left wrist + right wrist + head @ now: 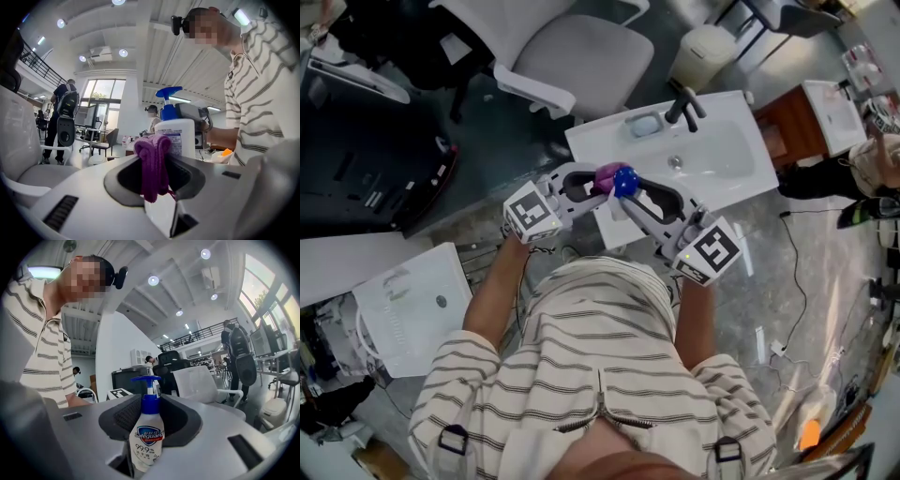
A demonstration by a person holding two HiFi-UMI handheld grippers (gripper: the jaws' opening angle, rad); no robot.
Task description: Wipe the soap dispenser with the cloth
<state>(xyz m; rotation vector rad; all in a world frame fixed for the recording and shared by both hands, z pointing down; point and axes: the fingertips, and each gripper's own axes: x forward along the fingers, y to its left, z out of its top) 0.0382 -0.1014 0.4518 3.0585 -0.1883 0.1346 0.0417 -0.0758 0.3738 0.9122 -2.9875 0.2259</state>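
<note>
The left claw point(153, 143) clamps the purple cloth point(151, 164); the right claw point(149, 405) clamps the Safeguard soap dispenser point(146, 439), which the cloth seemingly touches.

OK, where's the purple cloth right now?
The purple cloth is clamped in the left gripper, close beside the soap dispenser that the right gripper holds; in the head view it sits mid-frame, in front of the white sink.

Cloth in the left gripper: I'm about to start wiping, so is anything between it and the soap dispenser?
Nothing visible. The cloth, clamped in the left gripper, hangs right in front of the soap dispenser held by the right gripper. Whether the two already touch cannot be told.
</note>
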